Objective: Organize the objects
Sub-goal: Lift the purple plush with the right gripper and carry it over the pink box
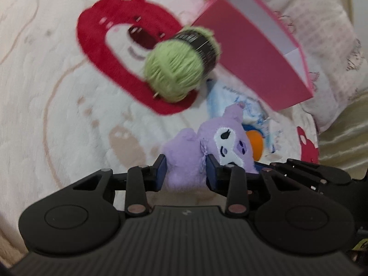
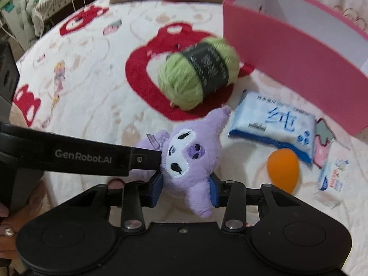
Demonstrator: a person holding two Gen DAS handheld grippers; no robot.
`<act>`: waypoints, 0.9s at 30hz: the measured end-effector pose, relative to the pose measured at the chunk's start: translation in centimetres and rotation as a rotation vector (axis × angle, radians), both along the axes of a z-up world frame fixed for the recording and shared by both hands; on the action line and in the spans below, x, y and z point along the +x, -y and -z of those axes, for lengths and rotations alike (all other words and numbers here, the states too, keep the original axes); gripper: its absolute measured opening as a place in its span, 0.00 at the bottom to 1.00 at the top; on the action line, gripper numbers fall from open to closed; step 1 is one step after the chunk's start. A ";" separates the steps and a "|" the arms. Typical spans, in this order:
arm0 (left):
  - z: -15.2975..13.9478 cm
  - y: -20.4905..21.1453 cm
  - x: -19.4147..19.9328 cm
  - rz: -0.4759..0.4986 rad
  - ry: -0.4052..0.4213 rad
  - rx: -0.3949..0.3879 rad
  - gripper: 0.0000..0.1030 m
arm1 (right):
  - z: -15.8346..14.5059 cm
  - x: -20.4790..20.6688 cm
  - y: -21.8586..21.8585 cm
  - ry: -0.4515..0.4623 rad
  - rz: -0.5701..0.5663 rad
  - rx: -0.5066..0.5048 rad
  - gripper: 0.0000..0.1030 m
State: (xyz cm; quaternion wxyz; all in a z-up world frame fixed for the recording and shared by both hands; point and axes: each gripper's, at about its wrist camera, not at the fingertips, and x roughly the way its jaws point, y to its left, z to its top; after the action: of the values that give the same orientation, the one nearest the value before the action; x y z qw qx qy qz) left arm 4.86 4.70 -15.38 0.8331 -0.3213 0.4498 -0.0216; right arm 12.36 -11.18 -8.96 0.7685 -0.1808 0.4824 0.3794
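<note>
Both sets of fingers are clamped on the purple plush toy [image 2: 191, 158]: the left gripper [image 1: 185, 172] pinches its body, the right gripper [image 2: 185, 191] squeezes its lower part. The pink box [image 2: 294, 53], beyond the fingers to the right, looks empty as far as its inside shows. Ahead of the fingers, the green yarn [image 2: 197, 73], wipes pack [image 2: 273, 126] and orange sponge [image 2: 283, 170] lie on the bed [image 2: 87, 105]; nearly everything seems left to do.
</note>
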 end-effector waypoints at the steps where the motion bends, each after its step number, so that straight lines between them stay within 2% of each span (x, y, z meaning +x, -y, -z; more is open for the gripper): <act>1: -0.3 0.4 0.2 0.010 0.018 0.028 0.33 | -0.3 0.0 -0.1 0.017 0.007 0.000 0.45; 3: -0.8 0.7 0.7 0.023 0.035 0.050 0.33 | -0.9 -0.2 -0.3 0.044 0.023 -0.006 0.45; 5: -1.3 0.6 1.1 0.030 0.055 0.039 0.33 | -1.6 -0.5 -0.3 0.077 0.031 -0.001 0.45; 8: -2.5 0.6 1.2 0.044 0.081 0.017 0.33 | -2.7 -0.5 0.9 0.103 0.049 0.055 0.45; 15: -8.0 1.1 1.3 0.077 0.181 0.145 0.33 | -6.2 -0.3 2.4 0.160 0.083 0.201 0.44; 21: -11.8 2.0 2.0 0.103 0.237 0.182 0.33 | -8.7 0.0 4.1 0.189 0.133 0.308 0.40; 27: -16.0 2.7 4.5 0.131 0.263 0.224 0.33 | -11.6 1.7 5.2 0.207 0.163 0.382 0.39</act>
State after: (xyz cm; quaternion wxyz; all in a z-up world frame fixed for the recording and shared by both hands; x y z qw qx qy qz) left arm 9.35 2.03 0.58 0.9120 -0.1909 0.3568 -0.0675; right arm 14.07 -16.36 2.61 0.8623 -0.0303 0.3333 0.3801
